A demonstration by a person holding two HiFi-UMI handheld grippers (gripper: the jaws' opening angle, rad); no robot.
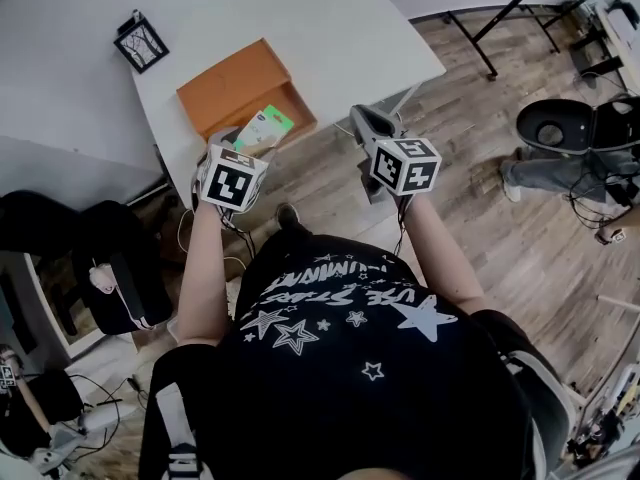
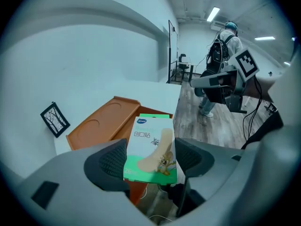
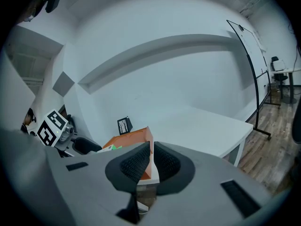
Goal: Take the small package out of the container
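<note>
Where the white table [image 1: 330, 28] stands on the wood-plank floor [image 1: 520, 238], the left gripper [image 2: 150, 160] clamps the small package [image 2: 151, 147], a flat green-and-white carton, at the near end of the orange container [image 1: 235, 88], a shallow rectangular box. The right gripper [image 3: 151, 164] is nearly closed and empty; its ribbed pads hide most of the container.

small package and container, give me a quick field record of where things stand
orange container: open, on the white table
left claw: shut on the small package
small package: green and white box, at the container's near edge
right claw: jaws together, empty, right of the container
picture frame: on the table beyond the container
</note>
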